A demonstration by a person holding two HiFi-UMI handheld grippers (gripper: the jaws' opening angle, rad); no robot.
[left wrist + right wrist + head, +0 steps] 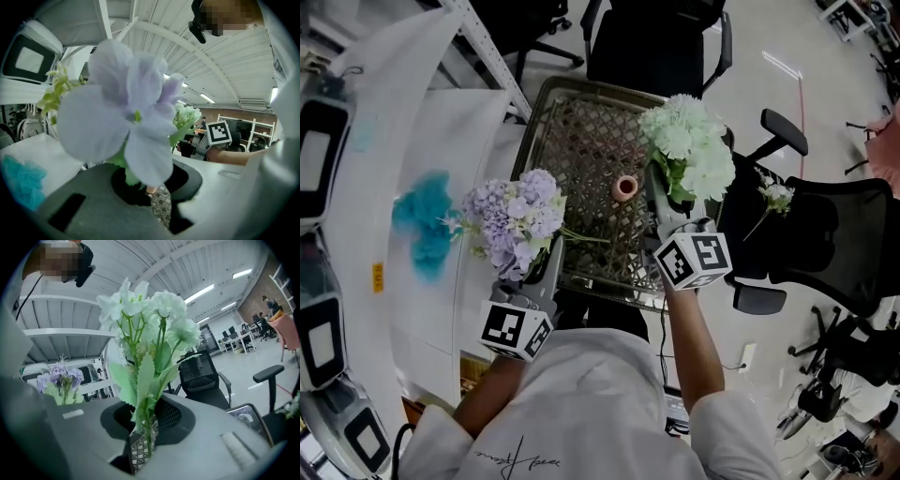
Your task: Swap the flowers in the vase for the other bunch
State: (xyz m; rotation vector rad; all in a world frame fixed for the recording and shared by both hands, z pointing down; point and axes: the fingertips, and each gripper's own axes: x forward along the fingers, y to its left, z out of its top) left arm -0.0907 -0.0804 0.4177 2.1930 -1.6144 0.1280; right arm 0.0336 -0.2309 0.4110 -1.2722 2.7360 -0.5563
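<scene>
The left gripper (547,258), at the lower left of the head view, is clamped on the stems of the lilac bunch (514,217). In the left gripper view a stem runs down into the narrow gap between the jaws while one pale bloom fills most of the frame. The right gripper (660,206), just right of centre, is closed on the green stems of the white bunch (689,145), and its own view shows the stems pinched low, with the leaves and heads standing upright above the jaws. Between the two bunches stands the small pink vase (624,187) on the wire-mesh bench (581,127), and its mouth looks empty from above. With both bunches lifted clear and held apart, one on each side, the opening is free and the heads do not tangle. Gripping low on the stems keeps the blooms uncrushed and leaves the cut ends ready to drop in. The white bunch sits nearer the vase, so it seems the likelier one to go in. A teal tuft (427,223) lies on the white surface at the left, well apart from the vase.
</scene>
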